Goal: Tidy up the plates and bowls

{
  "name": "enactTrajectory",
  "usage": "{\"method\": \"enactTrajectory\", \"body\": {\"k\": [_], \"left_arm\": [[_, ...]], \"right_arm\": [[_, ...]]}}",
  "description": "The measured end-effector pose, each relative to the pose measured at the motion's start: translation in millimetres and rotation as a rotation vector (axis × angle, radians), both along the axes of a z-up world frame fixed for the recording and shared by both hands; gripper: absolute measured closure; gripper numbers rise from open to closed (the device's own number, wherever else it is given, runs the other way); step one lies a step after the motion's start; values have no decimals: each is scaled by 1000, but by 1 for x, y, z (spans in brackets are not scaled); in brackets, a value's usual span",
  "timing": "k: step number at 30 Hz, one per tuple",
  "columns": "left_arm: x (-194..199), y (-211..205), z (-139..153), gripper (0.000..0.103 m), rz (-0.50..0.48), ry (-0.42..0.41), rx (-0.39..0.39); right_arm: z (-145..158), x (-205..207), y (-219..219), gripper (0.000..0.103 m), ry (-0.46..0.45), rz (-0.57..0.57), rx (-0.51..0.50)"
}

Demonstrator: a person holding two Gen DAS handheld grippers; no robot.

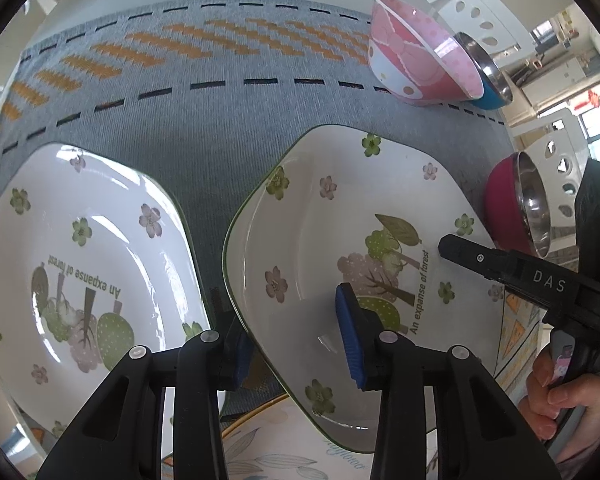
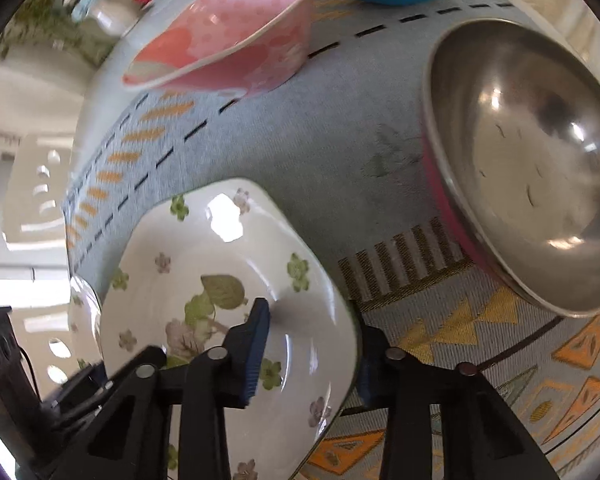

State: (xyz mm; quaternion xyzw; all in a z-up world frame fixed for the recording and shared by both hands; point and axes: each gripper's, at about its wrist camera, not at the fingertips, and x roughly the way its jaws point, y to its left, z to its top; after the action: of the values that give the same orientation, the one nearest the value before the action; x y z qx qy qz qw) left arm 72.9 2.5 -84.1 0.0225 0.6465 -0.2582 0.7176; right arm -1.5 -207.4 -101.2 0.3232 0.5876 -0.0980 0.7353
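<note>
Two white plates with flowers sit on a grey cloth (image 1: 204, 128). The left gripper (image 1: 300, 332) pinches the near left rim of the right plate (image 1: 364, 216), one blue pad on top and one under. The right gripper (image 2: 312, 360) pinches the same plate's right rim the same way. The left plate (image 1: 80, 248) lies just beside it, flat. Far off stand a pink bowl (image 1: 416, 60) and a blue bowl (image 1: 490, 96), touching. A red steel bowl (image 1: 520, 204) sits right of the held plate
</note>
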Motion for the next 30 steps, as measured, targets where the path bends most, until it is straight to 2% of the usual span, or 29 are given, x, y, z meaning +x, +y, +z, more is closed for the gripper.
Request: {"method": "enactTrajectory", "body": {"k": [5, 19, 21, 23, 28, 30], "left_arm": [[0, 3, 1, 69, 3, 5, 0], [-5, 13, 17, 70, -9, -34, -8], [-5, 17, 19, 76, -4, -49, -2], [-2, 23, 17, 82, 36, -35, -17], [1, 26, 12, 83, 39, -3, -19], [1, 26, 11, 83, 34, 2, -3]], "right_arm": [[5, -5, -6, 79, -44, -5, 21], [19, -18, 3, 87, -125, 39, -17], [20, -20, 5, 89, -135, 46, -9], [19, -22, 4, 89, -138, 44, 8], [7, -21, -2, 89, -108, 26, 97], [0, -21, -5, 83, -77, 21, 127]]}}
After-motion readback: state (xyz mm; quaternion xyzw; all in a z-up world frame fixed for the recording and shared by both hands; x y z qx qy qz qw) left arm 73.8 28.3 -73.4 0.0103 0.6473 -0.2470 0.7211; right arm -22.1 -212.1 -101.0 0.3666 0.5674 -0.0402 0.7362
